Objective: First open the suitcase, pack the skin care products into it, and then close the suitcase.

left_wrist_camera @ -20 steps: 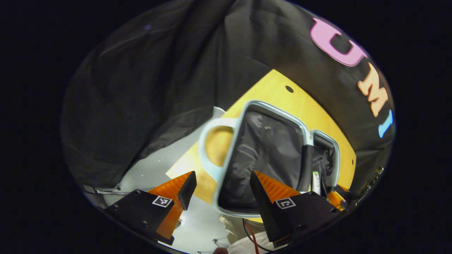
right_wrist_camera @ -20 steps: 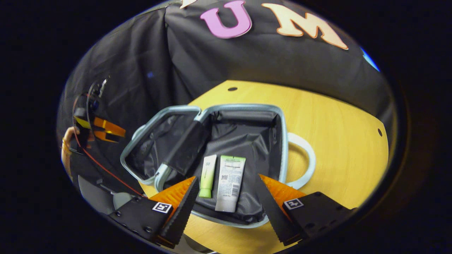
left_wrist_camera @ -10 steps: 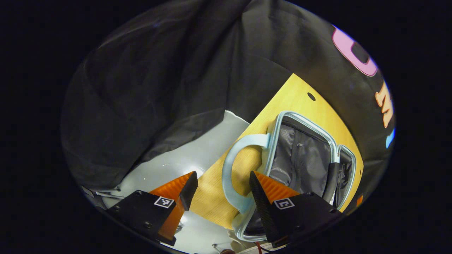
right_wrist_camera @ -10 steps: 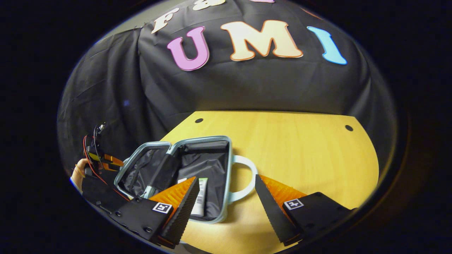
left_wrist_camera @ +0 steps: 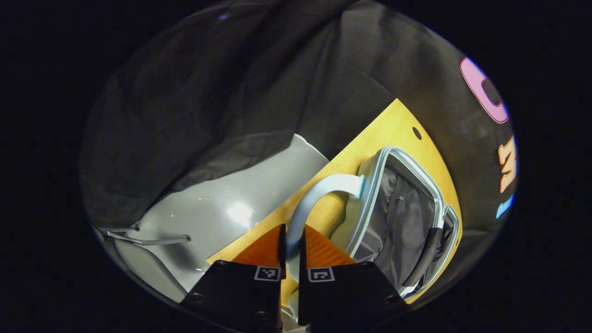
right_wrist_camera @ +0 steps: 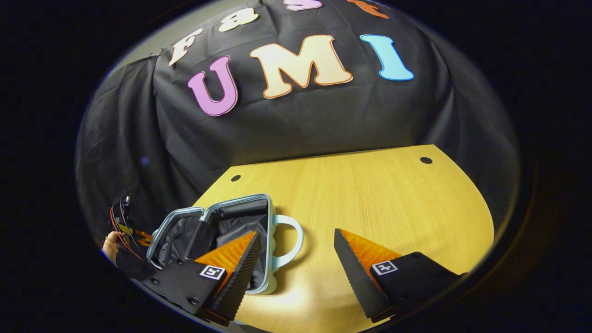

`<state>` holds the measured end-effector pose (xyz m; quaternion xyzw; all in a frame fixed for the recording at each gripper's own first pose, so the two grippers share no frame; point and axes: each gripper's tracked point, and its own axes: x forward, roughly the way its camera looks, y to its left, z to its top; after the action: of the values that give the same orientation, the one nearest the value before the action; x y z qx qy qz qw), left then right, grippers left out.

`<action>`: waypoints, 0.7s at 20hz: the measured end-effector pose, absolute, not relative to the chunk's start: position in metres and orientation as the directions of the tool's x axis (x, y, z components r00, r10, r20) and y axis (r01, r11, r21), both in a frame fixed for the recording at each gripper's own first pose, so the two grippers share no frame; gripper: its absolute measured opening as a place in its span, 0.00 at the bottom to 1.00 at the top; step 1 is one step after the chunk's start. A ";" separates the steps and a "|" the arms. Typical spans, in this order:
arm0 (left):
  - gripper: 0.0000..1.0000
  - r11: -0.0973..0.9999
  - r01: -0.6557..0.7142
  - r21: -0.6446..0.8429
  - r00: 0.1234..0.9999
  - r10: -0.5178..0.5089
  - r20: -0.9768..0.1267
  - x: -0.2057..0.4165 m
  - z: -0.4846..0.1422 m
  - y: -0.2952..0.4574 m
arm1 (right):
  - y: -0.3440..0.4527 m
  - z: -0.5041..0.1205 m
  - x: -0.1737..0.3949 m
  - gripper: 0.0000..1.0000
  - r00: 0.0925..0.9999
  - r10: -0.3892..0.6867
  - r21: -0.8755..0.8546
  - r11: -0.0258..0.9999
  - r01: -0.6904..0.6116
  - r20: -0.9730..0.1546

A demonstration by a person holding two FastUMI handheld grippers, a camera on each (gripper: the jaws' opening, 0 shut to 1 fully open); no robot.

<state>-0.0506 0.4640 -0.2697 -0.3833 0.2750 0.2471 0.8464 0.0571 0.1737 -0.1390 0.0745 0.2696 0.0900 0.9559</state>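
Lies open on the wooden table (right_wrist_camera: 370,194), the small suitcase (right_wrist_camera: 217,231), both halves spread flat with dark lining facing up; seen from the left gripper view as a mesh-pocketed half (left_wrist_camera: 407,217) with a pale looped handle (left_wrist_camera: 319,194) reaching out from its rim. Looks light and hard-shelled, probably stiff at the rim and soft only in the lining; likely to slide on the smooth wood if pushed sideways. Best taken by that handle, a thin rigid loop that gives a sure pinch for swinging the half over.

Closes on exactly that loop, the left gripper (left_wrist_camera: 291,240): fingers nearly together with the handle's lower bend between them, apparently pinching it. Points along the handle toward the suitcase, tilted relative to its rim.

Hangs off the suitcase's handle side, over bare wood, the right gripper (right_wrist_camera: 296,259), fingers spread wide and holding nothing, aimed past the suitcase toward the far wall.
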 end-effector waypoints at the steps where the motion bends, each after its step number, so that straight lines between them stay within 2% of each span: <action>1: 0.06 0.593 -0.630 -0.502 0.723 0.212 -0.657 -0.049 -0.269 0.462 | 0.171 -0.137 0.057 0.99 0.845 0.207 0.195 0.973 -0.124 -0.494; 6: 0.05 0.630 -0.634 -0.449 0.709 0.241 -0.663 -0.054 -0.244 0.452 | 0.152 -0.132 0.043 0.98 0.857 0.177 0.184 0.978 -0.098 -0.484; 10: 0.05 0.612 -0.577 -0.541 0.786 0.238 -0.570 -0.058 -0.184 0.438 | 0.148 -0.131 0.033 0.95 0.850 0.191 0.193 0.975 -0.109 -0.490; 11: 0.05 0.616 -0.555 -0.559 0.806 0.231 -0.545 -0.060 -0.171 0.433 | 0.146 -0.130 0.030 0.99 0.849 0.192 0.187 0.976 -0.113 -0.492; 12: 0.05 0.626 -0.539 -0.563 0.818 0.231 -0.527 -0.064 -0.159 0.429 | 0.145 -0.131 0.029 0.94 0.846 0.199 0.185 0.975 -0.122 -0.495; 14: 0.05 0.661 -0.516 -0.545 0.833 0.238 -0.500 -0.069 -0.137 0.418 | 0.143 -0.132 0.026 0.95 0.840 0.214 0.184 0.973 -0.138 -0.498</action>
<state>-0.0692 0.4175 -0.1371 -0.3533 0.1967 0.2120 0.8897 0.0263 0.1426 -0.1324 0.0707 0.2673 0.0921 0.9566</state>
